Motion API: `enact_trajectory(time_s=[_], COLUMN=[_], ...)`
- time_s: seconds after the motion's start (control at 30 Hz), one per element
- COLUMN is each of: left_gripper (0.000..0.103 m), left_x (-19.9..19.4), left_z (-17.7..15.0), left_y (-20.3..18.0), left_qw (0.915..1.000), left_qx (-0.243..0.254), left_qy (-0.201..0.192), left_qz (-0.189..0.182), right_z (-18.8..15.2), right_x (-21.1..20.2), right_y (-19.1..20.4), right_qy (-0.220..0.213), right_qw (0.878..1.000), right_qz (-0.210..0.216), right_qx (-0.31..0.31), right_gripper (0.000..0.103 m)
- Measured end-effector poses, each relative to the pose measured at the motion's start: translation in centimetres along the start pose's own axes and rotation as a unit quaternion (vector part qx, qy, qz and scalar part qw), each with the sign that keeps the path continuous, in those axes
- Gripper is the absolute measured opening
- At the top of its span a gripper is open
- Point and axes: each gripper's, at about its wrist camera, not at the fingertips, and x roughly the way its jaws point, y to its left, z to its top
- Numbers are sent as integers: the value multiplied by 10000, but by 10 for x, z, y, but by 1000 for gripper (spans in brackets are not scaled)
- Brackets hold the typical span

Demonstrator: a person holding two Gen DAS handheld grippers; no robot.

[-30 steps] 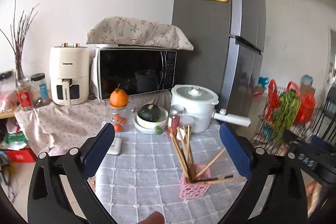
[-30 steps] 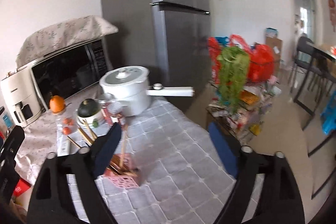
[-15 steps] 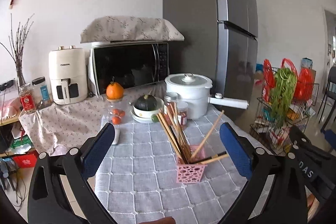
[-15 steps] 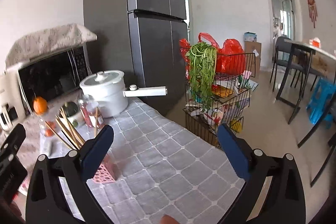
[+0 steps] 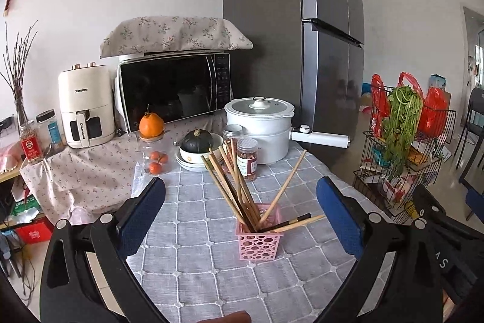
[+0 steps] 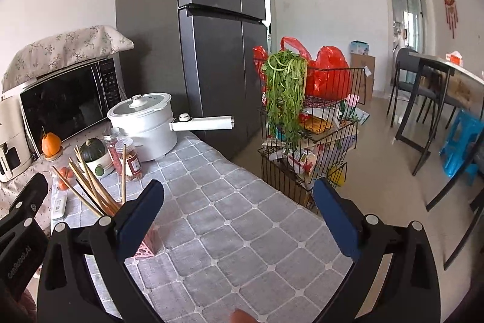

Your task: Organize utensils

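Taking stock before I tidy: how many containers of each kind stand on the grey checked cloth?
Jars: 3 (fruit jar, silver-lid jar, red-label jar)
White pot: 1
Bowl: 1
Pink basket: 1
Total: 6

The left wrist view looks forward and slightly down over the grey checked table [image 5: 193,262], facing the microwave [image 5: 174,90] and fridge [image 5: 290,50] — the pink holder [image 5: 258,241] near, centred. The right wrist view faces further right, toward the wire rack [image 6: 314,147]; both share holder, white pot [image 6: 143,123] and fridge
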Motion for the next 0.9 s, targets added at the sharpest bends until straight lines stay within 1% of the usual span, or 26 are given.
enact_trajectory(time_s=[0.23, 0.9], left_gripper=[96, 96], left_x=[3, 6], left_z=[-2, -4], left_y=[-2, -2], left_qw=[10000, 9999], left_qx=[19, 50], left_qy=[80, 126], left_qz=[-22, -12], right_z=[-1, -5], right_x=[4, 5], right_y=[-2, 0], right_qy=[92, 231], right_qw=[9999, 9995], right_qz=[48, 135], right_qx=[94, 138], right_gripper=[96, 96])
